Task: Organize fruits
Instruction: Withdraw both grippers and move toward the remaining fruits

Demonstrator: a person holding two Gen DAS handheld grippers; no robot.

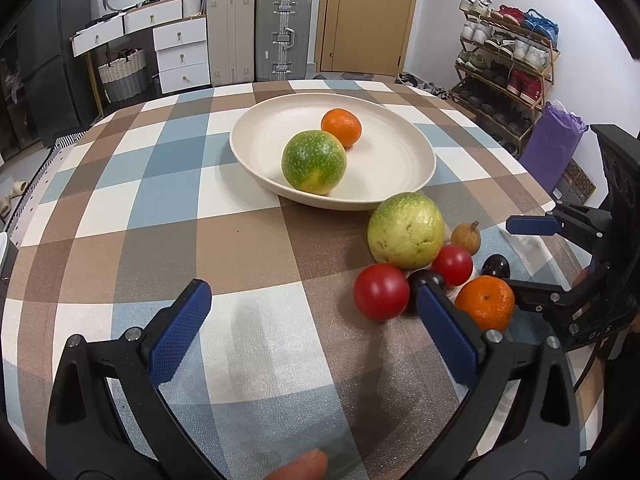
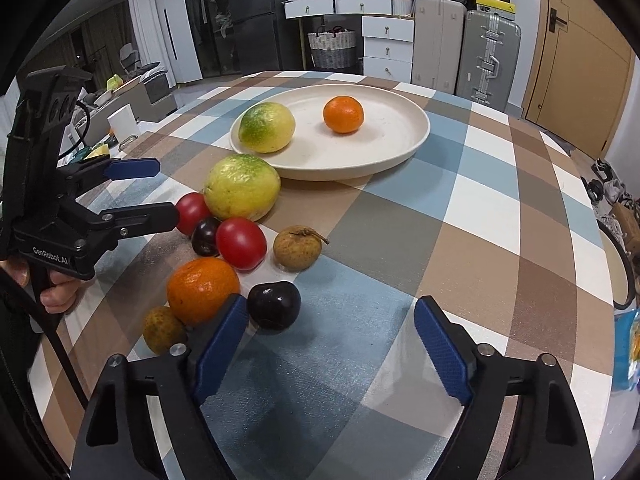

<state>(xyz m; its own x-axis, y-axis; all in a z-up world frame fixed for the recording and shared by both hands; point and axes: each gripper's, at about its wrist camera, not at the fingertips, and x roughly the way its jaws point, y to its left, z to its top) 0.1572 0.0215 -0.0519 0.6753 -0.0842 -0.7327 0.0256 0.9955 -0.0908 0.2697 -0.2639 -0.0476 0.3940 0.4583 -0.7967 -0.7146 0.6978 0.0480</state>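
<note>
checked-cloth desk, suitcases behind | cream round plate holds two fruits, rest loose nearby | right hand-held gripper jaws apart, empty, beside dark glossy plum | left hand-held gripper apart, empty | tip: I'd centre the plum, squeeze gently

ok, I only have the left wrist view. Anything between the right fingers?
Observer: No. The right gripper is open, with only tablecloth between its fingers.
Operator: Any fruit hidden behind the loose orange?
Observer: Yes, a second small brown fruit sits close beside the loose orange.
Operator: The two fruits on the plate overlap for me. Touching?
Observer: No. On the plate, the green-yellow fruit and the small orange sit clearly apart.
</note>
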